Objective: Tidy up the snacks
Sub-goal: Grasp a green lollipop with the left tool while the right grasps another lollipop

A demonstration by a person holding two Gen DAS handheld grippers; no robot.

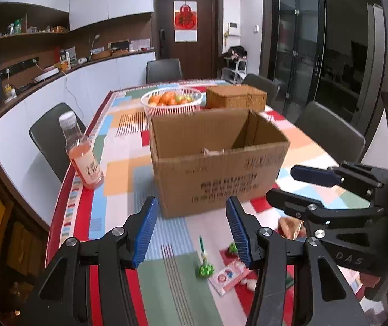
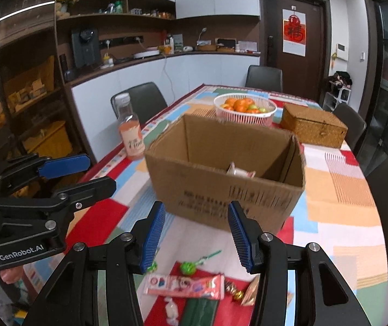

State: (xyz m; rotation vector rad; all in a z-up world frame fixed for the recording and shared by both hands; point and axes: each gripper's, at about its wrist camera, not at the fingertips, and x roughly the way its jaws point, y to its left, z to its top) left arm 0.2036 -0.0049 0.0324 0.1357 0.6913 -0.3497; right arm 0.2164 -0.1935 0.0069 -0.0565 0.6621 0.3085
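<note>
Both my left gripper (image 1: 191, 229) and right gripper (image 2: 196, 235) gape empty above the patchwork-clothed table (image 2: 343, 190), cardboard box (image 2: 221, 187) ahead, dining-room cabinets behind.

left hand-held gripper (image 1: 191, 228) and right hand-held gripper (image 2: 196, 233) side by side, jaws apart.

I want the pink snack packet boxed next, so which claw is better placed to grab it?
Probably the right claw: it is open, and the pink snack packet lies just below it, before the cardboard box. The left claw, also open, sits further left of it.
</note>
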